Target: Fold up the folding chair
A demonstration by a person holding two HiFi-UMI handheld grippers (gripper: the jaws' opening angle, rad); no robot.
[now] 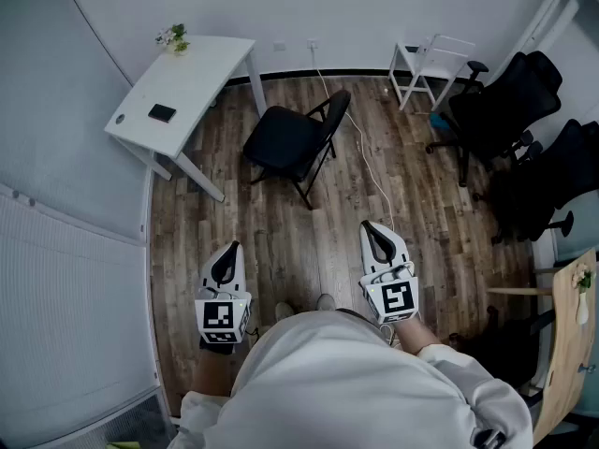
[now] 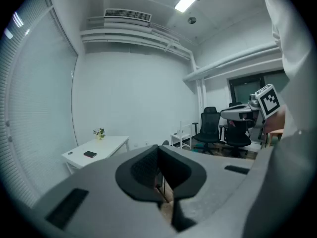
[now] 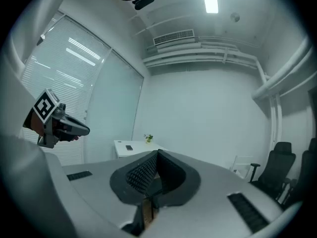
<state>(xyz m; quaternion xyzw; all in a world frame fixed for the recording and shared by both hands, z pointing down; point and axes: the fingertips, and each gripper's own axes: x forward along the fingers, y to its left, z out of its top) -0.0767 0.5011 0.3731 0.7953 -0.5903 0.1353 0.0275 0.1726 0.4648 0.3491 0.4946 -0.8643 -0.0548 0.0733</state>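
Note:
A black folding chair (image 1: 295, 143) stands unfolded on the wood floor, beside the white table, well ahead of me. My left gripper (image 1: 226, 262) is held near my body at the lower left, shut and empty. My right gripper (image 1: 376, 239) is at the lower right, also shut with nothing in it. Both point toward the chair from a good distance. In the left gripper view the jaws (image 2: 158, 170) meet with no gap and hide most of the chair. In the right gripper view the gripper (image 3: 156, 175) has its pads together and the chair is hidden.
A white table (image 1: 182, 87) with a small plant (image 1: 173, 36) and a dark device (image 1: 162, 113) stands at the back left. A white cable (image 1: 360, 152) runs across the floor past the chair. Black office chairs (image 1: 510, 120) and a white folding rack (image 1: 426, 64) are at the right.

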